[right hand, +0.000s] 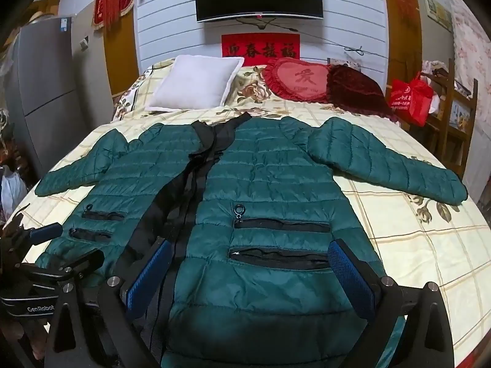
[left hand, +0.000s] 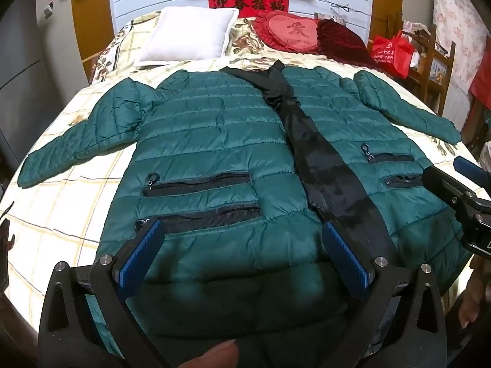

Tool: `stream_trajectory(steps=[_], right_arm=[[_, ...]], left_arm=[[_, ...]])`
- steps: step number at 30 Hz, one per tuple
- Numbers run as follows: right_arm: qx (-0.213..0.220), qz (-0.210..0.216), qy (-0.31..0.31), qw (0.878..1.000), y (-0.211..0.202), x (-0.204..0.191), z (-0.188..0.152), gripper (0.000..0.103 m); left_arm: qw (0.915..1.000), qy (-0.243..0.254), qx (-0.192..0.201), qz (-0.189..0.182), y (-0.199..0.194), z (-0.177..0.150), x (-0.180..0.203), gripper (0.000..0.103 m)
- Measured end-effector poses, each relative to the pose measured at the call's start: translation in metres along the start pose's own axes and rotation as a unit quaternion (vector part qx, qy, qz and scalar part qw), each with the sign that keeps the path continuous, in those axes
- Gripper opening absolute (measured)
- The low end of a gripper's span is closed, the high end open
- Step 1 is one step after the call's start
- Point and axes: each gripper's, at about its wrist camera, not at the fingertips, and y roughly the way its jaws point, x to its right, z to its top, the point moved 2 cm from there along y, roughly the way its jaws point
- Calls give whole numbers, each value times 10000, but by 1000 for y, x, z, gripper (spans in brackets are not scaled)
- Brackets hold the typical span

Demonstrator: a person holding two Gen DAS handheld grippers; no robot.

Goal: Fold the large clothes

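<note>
A dark green quilted puffer jacket lies flat, front up, on the bed, sleeves spread to both sides, black lining showing along its open front. It also shows in the right wrist view. My left gripper is open, its blue pads above the jacket's lower left panel near the hem. My right gripper is open above the lower right panel, by the zip pockets. The right gripper also shows at the right edge of the left wrist view. Neither holds anything.
The bed has a cream checked floral cover. A white pillow, a red heart cushion and a dark red cushion lie at the head. A red bag sits on a wooden chair at right. A grey fridge stands left.
</note>
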Motion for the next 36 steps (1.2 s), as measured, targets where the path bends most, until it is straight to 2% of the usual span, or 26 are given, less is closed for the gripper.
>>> stream_trajectory(steps=[22, 36], right_arm=[[78, 33, -13, 10000, -5, -3, 3, 101], [-104, 61, -7, 9999, -4, -3, 0, 101]], left_arm=[[10000, 19, -12, 24, 3, -3, 5, 103], [10000, 20, -16, 14, 3, -3, 7, 103]])
